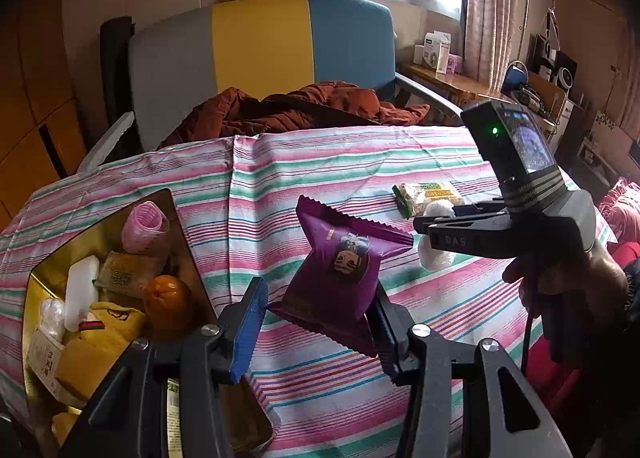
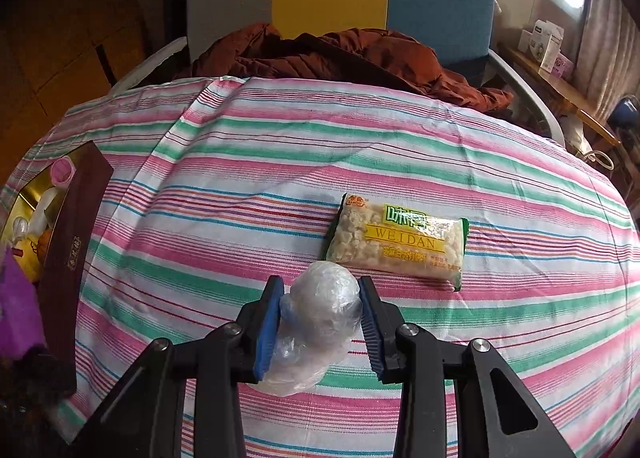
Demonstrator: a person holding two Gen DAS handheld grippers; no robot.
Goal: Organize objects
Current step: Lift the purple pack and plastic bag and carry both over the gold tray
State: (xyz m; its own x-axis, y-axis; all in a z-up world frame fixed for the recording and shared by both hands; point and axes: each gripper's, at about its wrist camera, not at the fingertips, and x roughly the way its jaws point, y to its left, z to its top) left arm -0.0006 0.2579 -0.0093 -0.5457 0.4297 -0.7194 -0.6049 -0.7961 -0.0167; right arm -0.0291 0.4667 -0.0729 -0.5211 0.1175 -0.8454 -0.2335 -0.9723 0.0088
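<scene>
My left gripper (image 1: pixel 320 322) is shut on a purple snack packet (image 1: pixel 340 278) and holds it above the striped cloth, just right of a gold-lined box (image 1: pixel 40 270) with several items inside. My right gripper (image 2: pixel 322 318) is shut on a clear-wrapped white ball (image 2: pixel 320 314) low over the cloth. It also shows in the left wrist view (image 1: pixel 432 230), with the white ball (image 1: pixel 436 256) between its fingers. A green and yellow cracker packet (image 2: pixel 396 242) lies on the cloth just beyond the ball.
The box (image 2: pixel 76 242) sits at the table's left edge and holds a pink roller (image 1: pixel 144 225), an orange (image 1: pixel 166 300), a white bottle (image 1: pixel 80 286) and yellow packets. A chair (image 1: pixel 260 45) with a rust jacket (image 1: pixel 300 109) stands behind the table. A cluttered desk (image 1: pixel 460 81) is at the right.
</scene>
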